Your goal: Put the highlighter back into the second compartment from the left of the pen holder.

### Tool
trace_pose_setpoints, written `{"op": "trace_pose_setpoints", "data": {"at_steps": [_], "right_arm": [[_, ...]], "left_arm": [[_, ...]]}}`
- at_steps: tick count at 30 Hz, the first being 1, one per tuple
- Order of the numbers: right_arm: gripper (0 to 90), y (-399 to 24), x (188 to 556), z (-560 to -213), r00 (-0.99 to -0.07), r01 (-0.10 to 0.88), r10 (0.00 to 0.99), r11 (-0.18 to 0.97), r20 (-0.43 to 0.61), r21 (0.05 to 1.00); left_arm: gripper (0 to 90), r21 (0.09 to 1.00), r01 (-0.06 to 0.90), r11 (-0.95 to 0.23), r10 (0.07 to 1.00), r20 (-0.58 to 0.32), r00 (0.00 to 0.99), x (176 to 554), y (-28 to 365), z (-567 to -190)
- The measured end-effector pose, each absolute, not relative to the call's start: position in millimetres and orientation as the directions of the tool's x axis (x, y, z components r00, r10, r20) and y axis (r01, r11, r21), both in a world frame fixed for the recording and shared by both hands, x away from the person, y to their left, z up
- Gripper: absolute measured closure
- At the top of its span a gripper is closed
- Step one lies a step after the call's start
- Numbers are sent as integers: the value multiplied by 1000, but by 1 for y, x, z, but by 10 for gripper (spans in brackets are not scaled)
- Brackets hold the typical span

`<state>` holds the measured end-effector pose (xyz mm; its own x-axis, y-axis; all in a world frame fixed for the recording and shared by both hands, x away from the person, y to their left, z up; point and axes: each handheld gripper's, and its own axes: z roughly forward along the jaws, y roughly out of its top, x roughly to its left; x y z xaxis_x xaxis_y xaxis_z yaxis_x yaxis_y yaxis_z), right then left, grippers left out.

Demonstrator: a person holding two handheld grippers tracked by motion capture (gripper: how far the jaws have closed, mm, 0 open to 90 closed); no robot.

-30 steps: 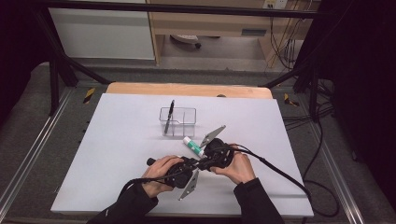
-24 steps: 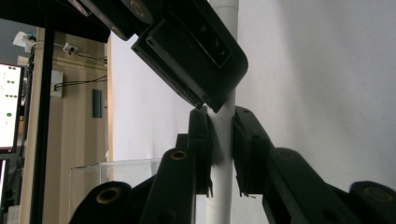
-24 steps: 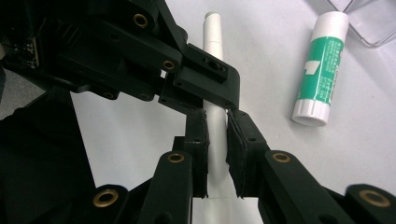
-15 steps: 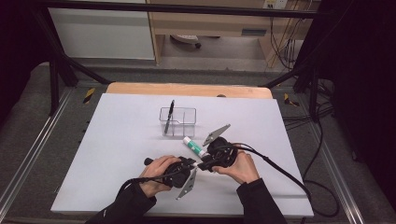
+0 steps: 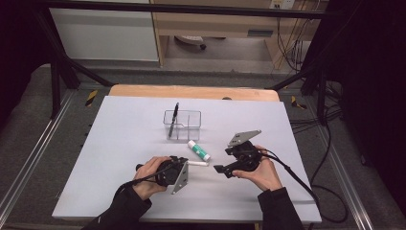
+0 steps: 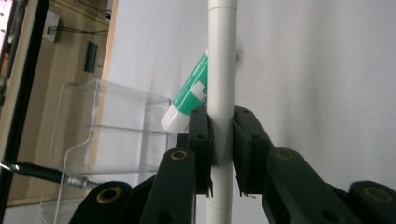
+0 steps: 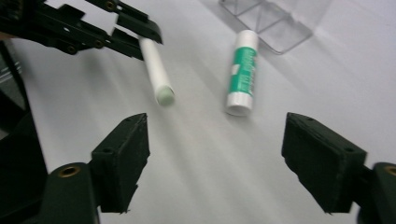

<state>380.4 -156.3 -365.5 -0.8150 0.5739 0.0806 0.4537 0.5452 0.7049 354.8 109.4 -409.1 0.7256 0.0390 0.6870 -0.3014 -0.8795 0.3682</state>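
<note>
On white table: one white tube, one glue stick, one organizer

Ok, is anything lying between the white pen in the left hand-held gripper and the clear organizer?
Yes. The green-and-white glue stick lies flat on the table between the white pen, clamped in the left hand-held gripper, and the clear organizer. The right hand-held gripper has just opened, with nothing between its jaws, off to the side.
</note>
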Motion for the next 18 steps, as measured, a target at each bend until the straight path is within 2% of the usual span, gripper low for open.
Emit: {"op": "trace_pose_setpoints", "data": {"at_steps": [12, 18], "right_arm": [[62, -194, 382, -399, -741, 509, 668, 496, 65, 704], [22, -205, 382, -412, -715, 536, 693, 459, 92, 708]], "left_arm": [[775, 513, -156, -844, 217, 593, 775, 362, 118, -404], [775, 587, -94, -804, 303, 540, 785, 364, 121, -401]]}}
